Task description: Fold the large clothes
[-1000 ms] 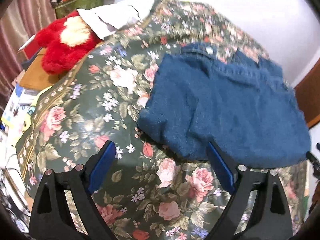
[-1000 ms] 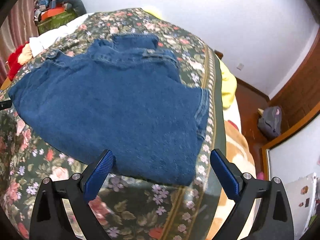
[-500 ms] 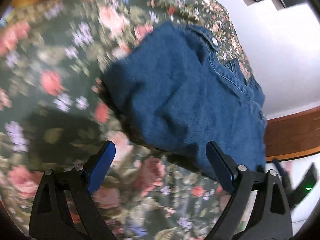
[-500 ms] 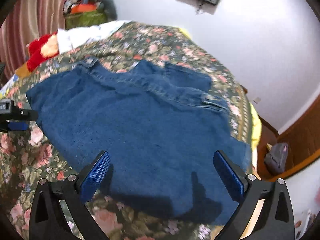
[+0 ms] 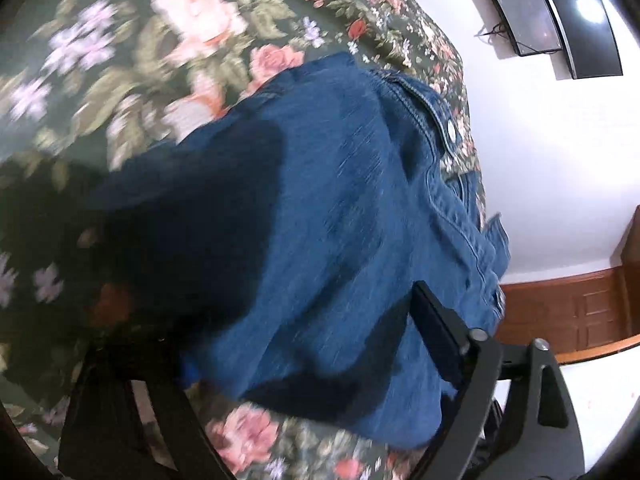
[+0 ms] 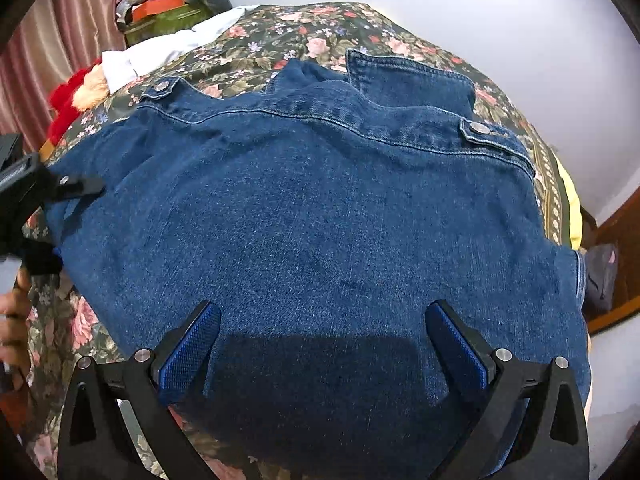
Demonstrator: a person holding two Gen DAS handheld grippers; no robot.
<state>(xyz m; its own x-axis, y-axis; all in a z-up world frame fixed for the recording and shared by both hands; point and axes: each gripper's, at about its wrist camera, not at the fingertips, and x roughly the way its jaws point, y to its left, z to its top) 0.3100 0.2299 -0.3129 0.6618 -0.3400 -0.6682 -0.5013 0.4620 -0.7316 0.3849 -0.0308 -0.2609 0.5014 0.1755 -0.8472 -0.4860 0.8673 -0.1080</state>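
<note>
I see one blue denim jacket [image 6: 320,220] lying flat on the flowery bed [image 6: 304,28], right under both of my grippers. Its collar points away from my right gripper [image 6: 322,344], and its long side runs across. My right gripper is spread wide over its near hem. My left gripper [image 5: 304,344] has just been closing a little around the jacket's side edge, not pinching yet.

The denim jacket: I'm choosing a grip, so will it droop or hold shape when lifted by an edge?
The denim jacket will probably droop: it lies rumpled on the floral bedspread. Thick seams and its size suggest noticeable weight. The coarse weave should not slip.
</note>
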